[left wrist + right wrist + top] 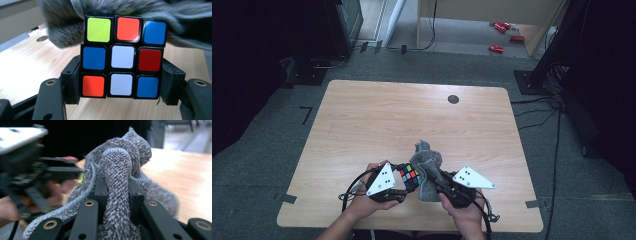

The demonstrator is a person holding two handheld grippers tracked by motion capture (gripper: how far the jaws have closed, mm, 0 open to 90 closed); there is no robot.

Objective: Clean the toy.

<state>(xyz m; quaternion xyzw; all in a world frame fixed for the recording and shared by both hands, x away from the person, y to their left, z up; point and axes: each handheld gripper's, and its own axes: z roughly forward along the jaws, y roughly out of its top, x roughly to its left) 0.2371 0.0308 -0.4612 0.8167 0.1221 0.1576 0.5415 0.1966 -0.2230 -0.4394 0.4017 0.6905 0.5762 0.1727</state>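
1. High view: I stand at the near edge of a wooden table (362, 120), a gripper in each hand. My left gripper (404, 187) grasps a puzzle cube (409, 177) sideways, just above the tabletop. My right gripper (432, 176) is just right of the cube, clenched on a grey cloth (427, 160) that touches the cube's right side.
2. Left gripper view: the cube (122, 56) sits btwn my two black jaws, clamped at its lower rows. Facing squares: yellow, orange, blue on top; blue, white, red in the middle; orange, white, blue below. The cloth (65, 27) lies against the cube's top and behind it, blurred.
3. Right gripper view: my jaws pinch a bunched fold of the cloth (117, 170), w/ the rest rising above them. Left of the cloth, the other gripper (60, 170) and its hand (10, 207) show, blurred.
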